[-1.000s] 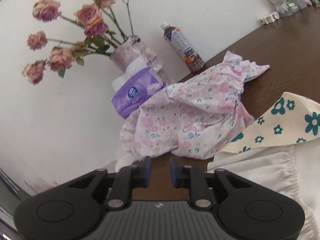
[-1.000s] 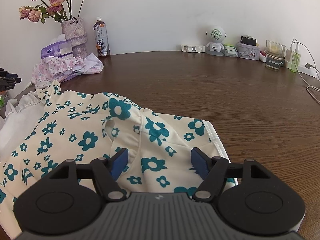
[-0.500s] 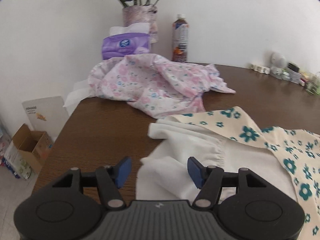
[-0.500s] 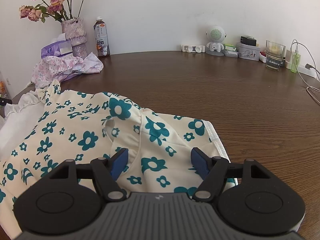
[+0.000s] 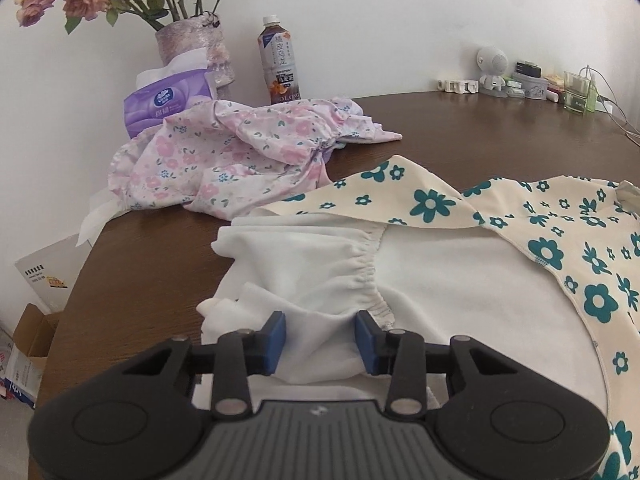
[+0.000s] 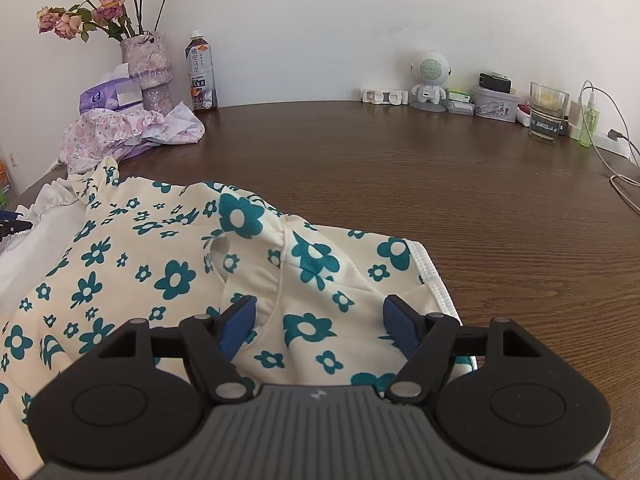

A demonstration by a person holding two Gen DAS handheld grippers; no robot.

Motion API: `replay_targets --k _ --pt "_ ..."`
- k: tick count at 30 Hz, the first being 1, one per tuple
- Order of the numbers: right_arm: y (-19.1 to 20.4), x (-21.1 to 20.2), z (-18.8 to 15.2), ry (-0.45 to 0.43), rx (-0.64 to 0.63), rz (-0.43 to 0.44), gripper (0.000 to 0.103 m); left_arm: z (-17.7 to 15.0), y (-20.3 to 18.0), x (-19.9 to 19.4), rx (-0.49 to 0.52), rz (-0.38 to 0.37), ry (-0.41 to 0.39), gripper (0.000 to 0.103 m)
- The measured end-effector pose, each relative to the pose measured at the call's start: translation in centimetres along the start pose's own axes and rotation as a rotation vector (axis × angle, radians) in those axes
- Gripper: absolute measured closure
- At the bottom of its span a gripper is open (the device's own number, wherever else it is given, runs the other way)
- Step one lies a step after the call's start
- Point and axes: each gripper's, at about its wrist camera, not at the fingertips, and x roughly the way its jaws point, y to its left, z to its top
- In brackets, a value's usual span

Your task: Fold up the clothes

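Blue pads on the left gripper (image 5: 320, 336), jaws partly apart, a bunched fold of white fabric (image 5: 320, 280) rising between them. Pads sit close to the cloth on both sides; cannot tell whether they press it. White fabric is the gathered, elasticated part of the cream garment (image 5: 560, 240) with teal flowers, which spreads rightward across the brown wooden table (image 5: 480, 132).

Right gripper (image 6: 318, 322): blue pads wide apart, holding nothing, low over the near end of the same cream garment (image 6: 160, 272). A seamed, puckered section lies between the pads. White ribbed edge of the garment just beside the right pad. Tip of the left gripper shows at the far left edge of the right wrist view, at the white ruffle.

Beyond the cream garment, toward the wall: a crumpled pink floral garment (image 5: 240, 152), apart from the cream one in the left view, its near edge close to the cream corner. Behind it, touching or nearly so, a purple tissue pack (image 5: 168, 104), a mottled vase (image 5: 192, 48) of dried pink roses (image 6: 100, 0), a tea bottle (image 5: 280, 68).

Far right along the wall: small white robot-shaped figure (image 6: 429, 80), tin, glass jar (image 6: 547, 114), green bottle, white cable (image 6: 616, 168) trailing onto the table. Cardboard box (image 5: 28, 356) on the floor, left of the table.
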Motion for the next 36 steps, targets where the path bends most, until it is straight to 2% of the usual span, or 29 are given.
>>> replay_targets --k 9,16,36 --pt "0.1 0.0 0.0 0.0 -0.001 -0.002 0.031 -1.1 0.1 -0.5 -0.043 0.06 -0.051 0.065" --pt "0.2 0.0 0.0 0.002 -0.004 -0.005 0.031 -1.6 1.0 -0.7 -0.089 0.049 -0.053 0.064" --pt "0.2 0.0 0.0 0.002 -0.006 -0.008 0.031 -2.2 1.3 -0.9 -0.125 0.048 -0.082 0.064"
